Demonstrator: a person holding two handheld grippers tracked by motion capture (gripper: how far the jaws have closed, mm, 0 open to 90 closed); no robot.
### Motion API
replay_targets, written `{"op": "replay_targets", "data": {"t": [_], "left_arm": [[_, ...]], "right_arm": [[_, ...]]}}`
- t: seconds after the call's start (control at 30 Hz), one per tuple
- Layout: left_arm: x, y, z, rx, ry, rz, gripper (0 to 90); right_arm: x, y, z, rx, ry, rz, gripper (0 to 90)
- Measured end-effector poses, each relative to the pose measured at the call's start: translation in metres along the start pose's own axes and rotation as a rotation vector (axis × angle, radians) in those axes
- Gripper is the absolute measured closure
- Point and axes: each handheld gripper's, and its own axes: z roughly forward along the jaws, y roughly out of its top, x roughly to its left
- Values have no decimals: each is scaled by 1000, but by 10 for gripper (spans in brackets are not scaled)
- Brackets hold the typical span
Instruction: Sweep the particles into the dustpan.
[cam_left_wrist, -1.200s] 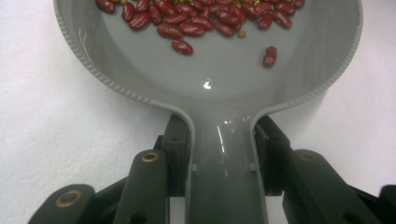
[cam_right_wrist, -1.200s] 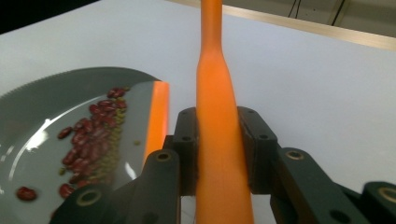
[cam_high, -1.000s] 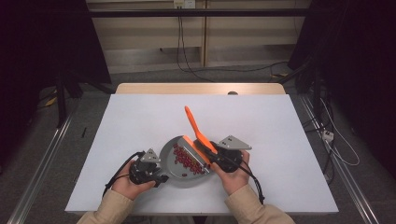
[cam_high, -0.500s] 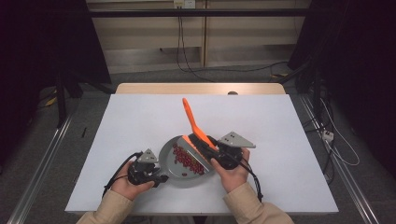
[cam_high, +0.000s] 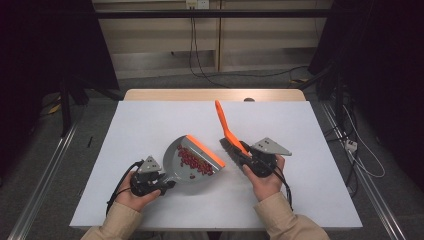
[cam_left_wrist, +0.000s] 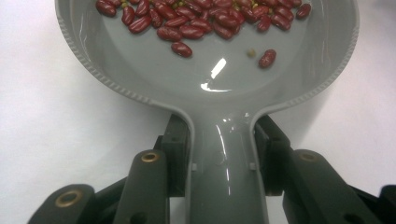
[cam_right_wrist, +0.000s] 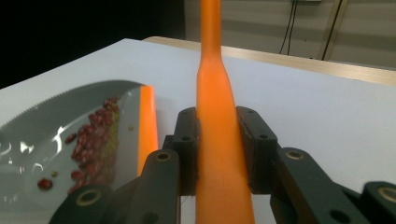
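Lab: white table (cam_high: 150, 125), metal rails (cam_high: 45, 170), cables (cam_high: 200, 55).

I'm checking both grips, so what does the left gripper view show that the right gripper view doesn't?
Left gripper view: black jaws clamped on the grey dustpan handle, and the pan's rounded back wall.

Right gripper view: jaws clamped on the orange brush handle, the dustpan's orange front lip, and the wooden table edge.

Both: red kidney beans in the pan, white tabletop.

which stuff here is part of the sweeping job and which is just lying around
In the job:
- grey dustpan, handle clamped in the left gripper
- red beans in the pan
- orange brush, handle clamped in the right gripper

Just there:
- white table, only the work surface
- wall cables behind the table
- floor rail at the left
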Motion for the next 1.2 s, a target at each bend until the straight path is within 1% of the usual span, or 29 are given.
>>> {"op": "replay_targets", "data": {"t": [0.03, 0.1, 0.23, 0.27, 0.3, 0.33, 0.47, 0.6, 0.63, 0.7, 0.77, 0.8, 0.83, 0.93, 0.97, 1.07, 1.13, 1.2], "left_arm": [[1, 0, -1, -16, 21, -16, 633], [4, 0, -3, -30, 38, -35, 633], [10, -1, -5, -37, 72, -70, 633], [12, -2, -6, -43, 80, -76, 633], [13, -2, -6, -44, 87, -80, 633], [15, -3, -7, -50, 99, -98, 633], [21, -5, -8, -50, 130, -129, 632], [26, -6, -9, -41, 158, -154, 633], [27, -6, -9, -45, 171, -167, 632], [29, -6, -9, -38, 187, -174, 632], [31, -7, -8, -38, 206, -192, 632], [32, -7, -8, -32, 216, -191, 633], [32, -7, -8, -31, 223, -202, 633], [35, -8, -8, -19, 240, -217, 632], [35, -8, -8, -17, 249, -229, 632], [38, -9, -8, -6, 270, -246, 633], [41, -10, -9, -5, 272, -260, 632], [43, -10, -9, -1, 286, -271, 632]], "right_arm": [[-2, 0, -1, -2, -5, 1, 713], [-6, -1, -4, 1, -12, 3, 713], [-12, -3, -8, 10, -26, 0, 713], [-14, -4, -9, 13, -31, -9, 713], [-15, -5, -9, 15, -35, -6, 713], [-17, -5, -10, 15, -38, -8, 713], [-25, -9, -15, 22, -57, -7, 713], [-33, -12, -20, 27, -72, -5, 713], [-35, -13, -21, 27, -75, -5, 713], [-38, -14, -23, 27, -87, 0, 713], [-42, -16, -26, 25, -97, 3, 713], [-44, -16, -27, 27, -99, 4, 713], [-45, -17, -27, 27, -102, 5, 713], [-49, -18, -31, 30, -114, -1, 713], [-50, -18, -31, 30, -119, -5, 713], [-55, -19, -34, 31, -129, -2, 713], [-59, -20, -37, 29, -139, -4, 713], [-62, -20, -40, 34, -150, -2, 713]]}}
